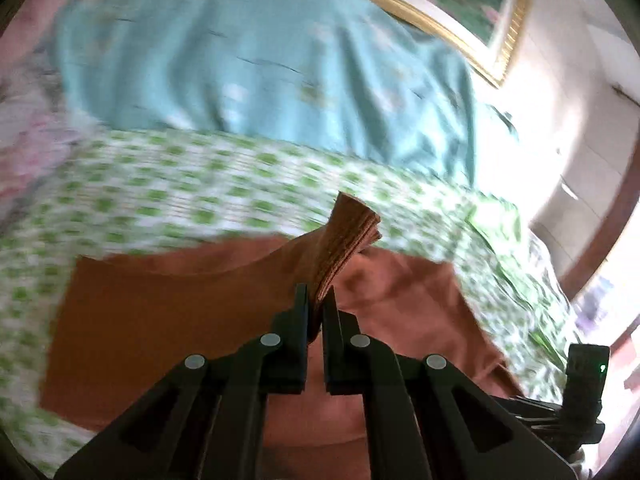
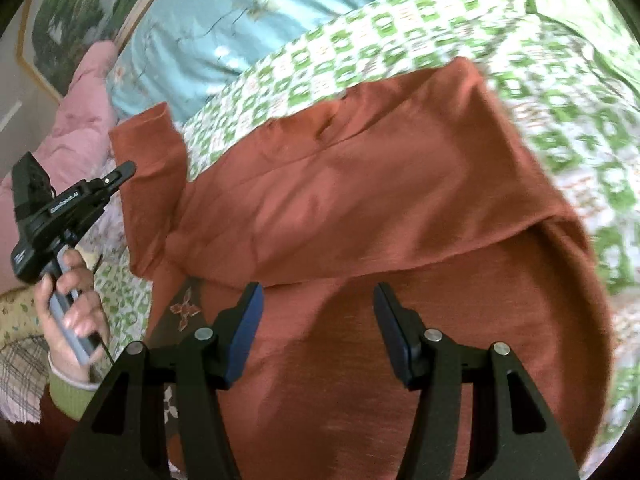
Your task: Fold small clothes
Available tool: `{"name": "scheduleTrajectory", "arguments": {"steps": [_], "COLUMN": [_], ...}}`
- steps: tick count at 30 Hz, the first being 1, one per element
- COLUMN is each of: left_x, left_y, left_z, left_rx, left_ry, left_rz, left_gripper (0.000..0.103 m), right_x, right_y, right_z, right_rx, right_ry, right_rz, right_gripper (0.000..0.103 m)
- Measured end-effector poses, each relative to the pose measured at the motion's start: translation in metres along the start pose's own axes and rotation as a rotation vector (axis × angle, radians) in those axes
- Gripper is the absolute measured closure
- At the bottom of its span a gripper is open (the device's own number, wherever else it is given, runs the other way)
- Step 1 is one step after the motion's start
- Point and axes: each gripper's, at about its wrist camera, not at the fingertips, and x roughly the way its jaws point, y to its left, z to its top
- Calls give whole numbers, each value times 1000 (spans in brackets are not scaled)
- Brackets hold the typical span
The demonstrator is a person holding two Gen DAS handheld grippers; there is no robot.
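- Left wrist view: rust-orange shirt (image 1: 168, 304) lay spread on the green-and-white checked sheet (image 1: 180, 184), one bunched edge lifted off the bed.
- Left gripper (image 1: 315, 304) was pressed together on that bunch; fabric stuck up past the fingertips, tilted right.
- Right wrist view: same shirt (image 2: 360, 184) mostly flat, a folded panel lying across its middle and a sleeve reaching left toward the pink blanket (image 2: 84, 112).
- Right gripper (image 2: 318, 308) was spread wide just above the shirt, nothing between its blue pads (image 2: 244, 336); contact with the cloth unclear.
- Left hand (image 2: 72, 304) gripped the other gripper's handle at the left edge.
- Light-blue floral quilt (image 1: 256, 52) sat beyond the sheet, gold-framed picture (image 1: 460, 0) behind it.
- Both views motion-blurred.
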Motion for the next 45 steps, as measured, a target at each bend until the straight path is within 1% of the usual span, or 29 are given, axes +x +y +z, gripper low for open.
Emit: {"name": "scheduleTrajectory", "arguments": {"steps": [2,5,8,11,13,14,16,17,19,21,23,25,27,28,29,31,32,34,35,36,37,38,40,41,42,43,45], "left_x": [26,61,94,120,129,133,133,128,115,93,68,47,23,13,-2,-20,-30,-37,-36,-34,-32,-27,-18,-13,-10,-8,-7], "left_y": [-29,-55,-70,-73,-76,-74,-71,-68,-64,-57,-44,-28,-1,11,30,57,76,103,114,121,126,129,127,124,122,120,122], "left_z": [-6,-19,-35,-49,-58,-62,-69,-73,-77,-82,-87,-92,-98,-99,-101,-104,-107,-111,-113,-114,-115,-115,-111,-108,-101,-97,-86], "left_rx": [29,50,64,83,92,91,90,87,92,105,102,85,41,15,-28,-90,-137,-211,-246,-274,-294,-301,-279,-263,-248,-242,-239], "left_ry": [41,94,142,193,228,249,269,276,269,243,219,204,190,178,159,139,124,131,146,157,161,165,171,170,163,158,138], "left_rz": [-5,-21,-31,-34,-37,-38,-36,-45,-42,-6,34,87,172,204,254,335,375,411,409,400,388,384,404,411,414,419,431], "left_gripper": [100,100,100,99,97,95,84,80,59,52,51,51,51,51,51,51,51,51,51,51,51,51,51,51,52,52,52], "right_x": [-8,-21,-32,-37,-37,-36,-32,-28,-21,-14,-4,9,20,26,35,49,55,69,73,76,81,88,89,81,67,45,12], "right_y": [-13,-31,-45,-54,-57,-57,-55,-53,-51,-48,-42,-35,-30,-27,-22,-18,-18,-16,-13,-10,-8,-5,0,7,13,20,19], "right_z": [1,2,2,6,8,11,15,17,22,26,32,37,42,44,48,54,56,60,63,65,68,71,78,84,90,97,104], "right_rx": [30,68,98,123,134,140,144,147,164,175,179,177,176,171,157,140,143,146,137,127,121,124,128,106,82,50,23], "right_ry": [-21,-51,-72,-91,-95,-97,-97,-95,-84,-76,-64,-55,-46,-45,-46,-37,-29,-28,-33,-41,-41,-24,-22,-49,-87,-145,-226], "right_rz": [-12,-32,-42,-45,-39,-32,-20,-14,2,20,32,48,55,54,45,8,-4,-17,-23,-29,-42,-42,6,30,45,57,54], "right_gripper": [45,45,45,45,45,45,45,44,43,34,27,26,26,26,26,26,26,26,35,70,90,99,99,99,99,99,99]}}
